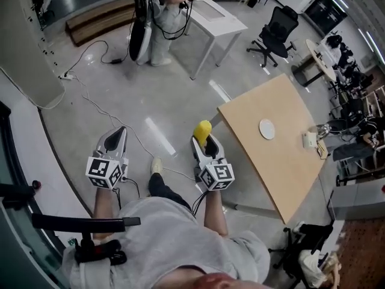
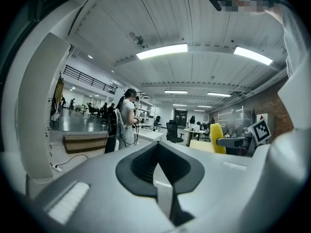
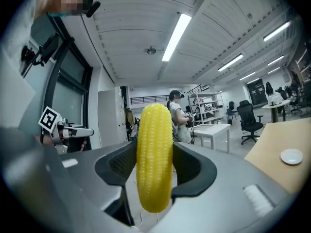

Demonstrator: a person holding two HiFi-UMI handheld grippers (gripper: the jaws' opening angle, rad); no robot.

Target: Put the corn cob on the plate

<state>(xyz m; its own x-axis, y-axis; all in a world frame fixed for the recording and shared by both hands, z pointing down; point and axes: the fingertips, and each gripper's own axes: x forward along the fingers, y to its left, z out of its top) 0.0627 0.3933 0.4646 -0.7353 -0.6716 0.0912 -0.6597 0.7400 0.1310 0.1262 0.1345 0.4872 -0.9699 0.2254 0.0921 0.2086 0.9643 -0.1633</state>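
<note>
Two grippers were held out level in front of the person, over the grey floor (image 1: 150,101) and short of the wooden tabletop (image 1: 283,167). At the left, the left gripper (image 1: 119,132) had its jaws clenched together. In its own view the dark pads (image 2: 146,165) met along one line, with nothing between them. Beyond it, towards the top of the head view, another person (image 1: 161,23) stood on the floor beside a white table (image 1: 212,18).

Next came the right gripper (image 1: 204,141), its jaws grasping the corn cob (image 1: 203,129). In the right gripper view the yellow cob (image 3: 154,154) stood upright between the two pads, which pressed on its sides. Its rounded ends stuck out above and below them. The cob hung over the floor, near the tabletop's left corner but not over it.

Further right lay the tabletop, set at a slant in the head view. The white plate (image 1: 267,129) sat near its middle, away from every edge and well apart from the cob. The right gripper view showed the plate (image 3: 291,156) low at its right side, on the tan surface (image 3: 272,140). A black office chair (image 1: 278,29) stood on the floor beyond the tabletop's far corner. At the tabletop's right edge lay a small pale thing (image 1: 310,139), too small to identify.
</note>
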